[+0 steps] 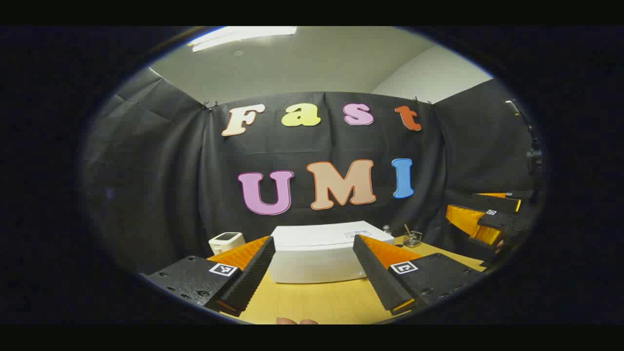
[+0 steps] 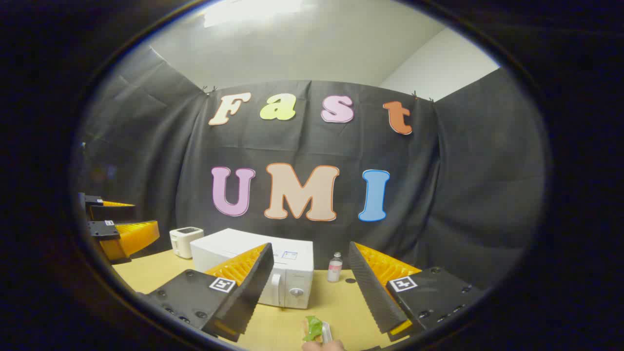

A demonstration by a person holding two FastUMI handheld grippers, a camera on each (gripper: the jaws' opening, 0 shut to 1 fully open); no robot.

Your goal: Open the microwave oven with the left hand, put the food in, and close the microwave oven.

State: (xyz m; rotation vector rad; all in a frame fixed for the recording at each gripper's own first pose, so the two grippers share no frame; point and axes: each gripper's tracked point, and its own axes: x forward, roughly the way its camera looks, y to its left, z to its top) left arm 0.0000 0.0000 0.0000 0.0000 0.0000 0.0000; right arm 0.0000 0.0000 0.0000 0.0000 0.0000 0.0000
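Note:
The white microwave (image 1: 317,258) stands on the wooden table (image 1: 317,302) straight ahead in the left gripper view, its door shut. My left gripper (image 1: 314,241) is open and empty, hovering short of the microwave. In the right gripper view the microwave (image 2: 292,273) sits left of centre, with its handle (image 2: 276,283) and knob (image 2: 296,291) facing me. The food (image 2: 313,329), a small piece with green leaf, lies on the table at the near edge. My right gripper (image 2: 310,246) is open above and behind the food, with nothing between its fingers.
A small white appliance (image 2: 184,241) stands left of the microwave. To its right are a small bottle (image 2: 334,267) and a glass jar (image 1: 412,239). The other gripper shows far right in the left gripper view (image 1: 487,219) and far left in the right gripper view (image 2: 119,231).

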